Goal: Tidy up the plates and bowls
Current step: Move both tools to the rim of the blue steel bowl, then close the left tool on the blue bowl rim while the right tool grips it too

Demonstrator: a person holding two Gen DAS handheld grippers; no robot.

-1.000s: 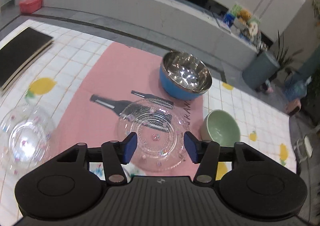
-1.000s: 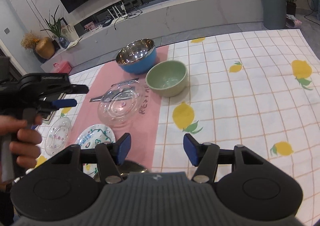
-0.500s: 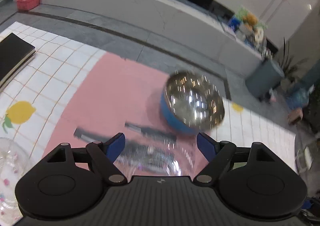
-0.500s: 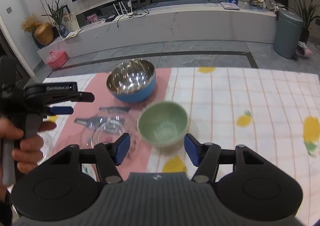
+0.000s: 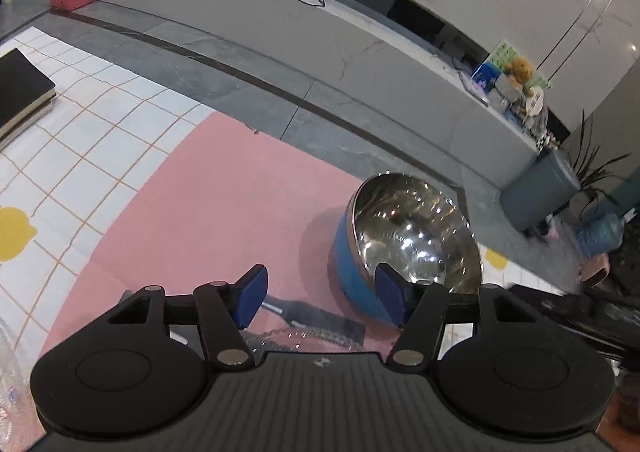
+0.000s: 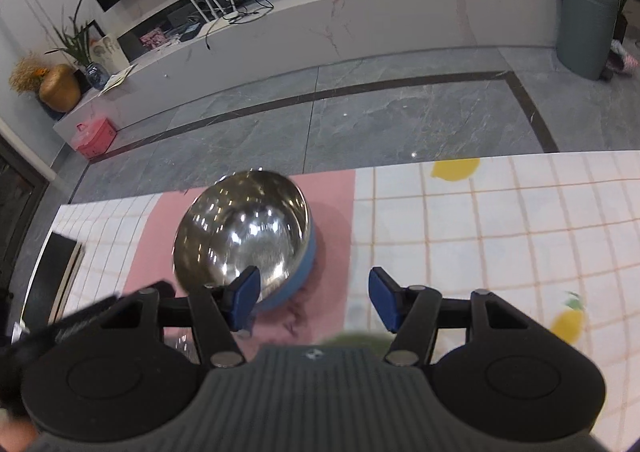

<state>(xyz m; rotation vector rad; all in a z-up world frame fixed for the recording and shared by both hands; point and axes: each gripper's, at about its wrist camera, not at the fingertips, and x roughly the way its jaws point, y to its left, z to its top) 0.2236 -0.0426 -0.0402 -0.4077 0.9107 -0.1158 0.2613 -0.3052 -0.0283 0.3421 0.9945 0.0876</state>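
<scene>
I see the left tool (image 5: 320, 300) closing, nothing clamped, just above the glass plate's rim (image 5: 304, 334). My right tool (image 6: 314, 298) stands apart, empty. The blue bowl with shiny steel inside (image 6: 244, 236) sits on the pink mat (image 5: 224, 204), far side of the surface.

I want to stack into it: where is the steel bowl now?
The steel bowl sits on the pink mat near its far right edge, just ahead of both grippers.

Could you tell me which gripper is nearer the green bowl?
Right: the right gripper hangs just above the green bowl. The left gripper, jaws closing on nothing, is over the clear plate.
</scene>
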